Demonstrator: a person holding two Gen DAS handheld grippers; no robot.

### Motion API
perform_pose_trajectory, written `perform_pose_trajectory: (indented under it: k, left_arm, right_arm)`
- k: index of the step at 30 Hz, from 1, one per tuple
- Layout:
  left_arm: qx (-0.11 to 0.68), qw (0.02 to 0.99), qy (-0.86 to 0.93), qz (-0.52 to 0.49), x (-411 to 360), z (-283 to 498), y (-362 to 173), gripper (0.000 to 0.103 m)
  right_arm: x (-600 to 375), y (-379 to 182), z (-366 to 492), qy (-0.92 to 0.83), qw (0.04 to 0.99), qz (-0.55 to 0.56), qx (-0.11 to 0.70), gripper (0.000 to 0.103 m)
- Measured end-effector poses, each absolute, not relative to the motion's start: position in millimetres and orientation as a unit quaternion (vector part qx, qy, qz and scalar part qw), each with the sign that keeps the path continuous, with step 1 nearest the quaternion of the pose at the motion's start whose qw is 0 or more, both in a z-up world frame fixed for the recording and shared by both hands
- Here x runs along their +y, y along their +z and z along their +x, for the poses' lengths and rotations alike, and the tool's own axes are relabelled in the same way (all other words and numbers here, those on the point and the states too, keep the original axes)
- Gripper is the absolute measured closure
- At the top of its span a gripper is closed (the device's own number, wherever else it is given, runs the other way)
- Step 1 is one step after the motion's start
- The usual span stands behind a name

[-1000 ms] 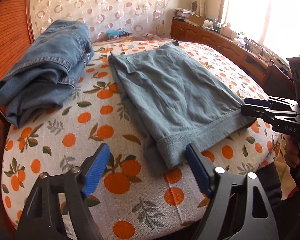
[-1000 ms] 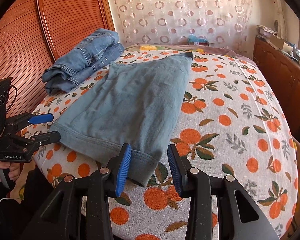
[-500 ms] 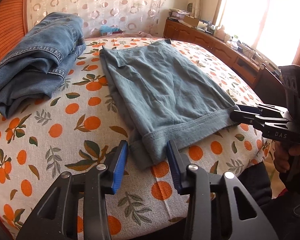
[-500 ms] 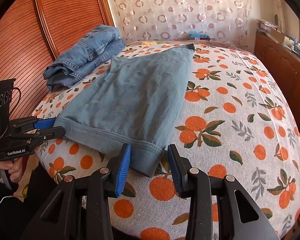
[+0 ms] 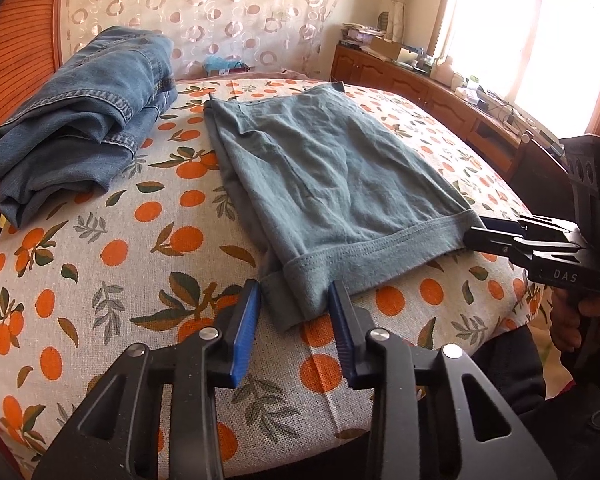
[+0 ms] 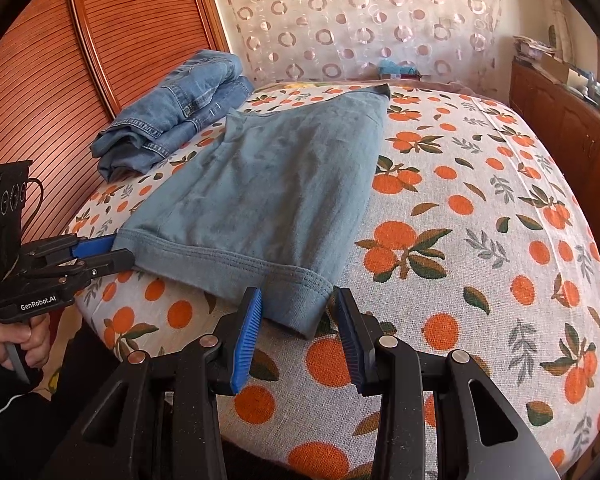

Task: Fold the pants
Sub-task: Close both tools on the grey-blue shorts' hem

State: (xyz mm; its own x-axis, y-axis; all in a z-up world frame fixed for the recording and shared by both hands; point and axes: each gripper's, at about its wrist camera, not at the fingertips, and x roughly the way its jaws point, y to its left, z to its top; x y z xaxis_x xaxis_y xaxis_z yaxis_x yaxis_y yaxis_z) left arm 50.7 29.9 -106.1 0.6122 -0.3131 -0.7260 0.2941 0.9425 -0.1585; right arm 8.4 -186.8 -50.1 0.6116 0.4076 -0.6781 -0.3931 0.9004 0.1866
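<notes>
Grey-blue pants (image 5: 332,176) lie flat on the orange-print bed (image 5: 100,264), hem toward me; they also show in the right wrist view (image 6: 268,184). My left gripper (image 5: 294,300) is open, its blue pads on either side of the hem's near left corner. It also shows in the right wrist view (image 6: 116,252) at that corner. My right gripper (image 6: 296,300) is open, astride the hem's near right corner. It appears in the left wrist view (image 5: 474,232) at that corner. Neither has closed on the cloth.
A folded pile of denim jeans (image 5: 76,120) lies at the bed's far left by a wooden slatted headboard (image 6: 80,60). A wooden cabinet (image 5: 440,100) with clutter runs along the right under a window. A patterned curtain hangs behind.
Both grippers have moved forward to the pants' hem. The left jaws narrowed from wide open and now straddle the left corner; the right jaws straddle the right corner.
</notes>
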Motion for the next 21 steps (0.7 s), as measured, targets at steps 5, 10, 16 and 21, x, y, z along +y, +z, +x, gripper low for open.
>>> perform_pose_trajectory:
  k: [5,10,16,21]
  left_arm:
    - [0.403,0.898,-0.173,-0.023,32,49,-107,0.077]
    - [0.404,0.896,-0.184,-0.029,33,46,-105,0.084]
    - [0.402,0.895,-0.192,-0.027,35,32,-99,0.087]
    - [0.400,0.895,-0.194,-0.027,36,28,-96,0.088]
  right_arm:
    - [-188,-51,9,0.230,0.894,0.011,0.383,0.078]
    - [-193,-49,6,0.244,0.891,0.025,0.382,0.090]
    - [-192,-46,-6,0.256,0.886,0.020,0.387,0.092]
    - [-192,-42,-14,0.260,0.886,0.020,0.384,0.092]
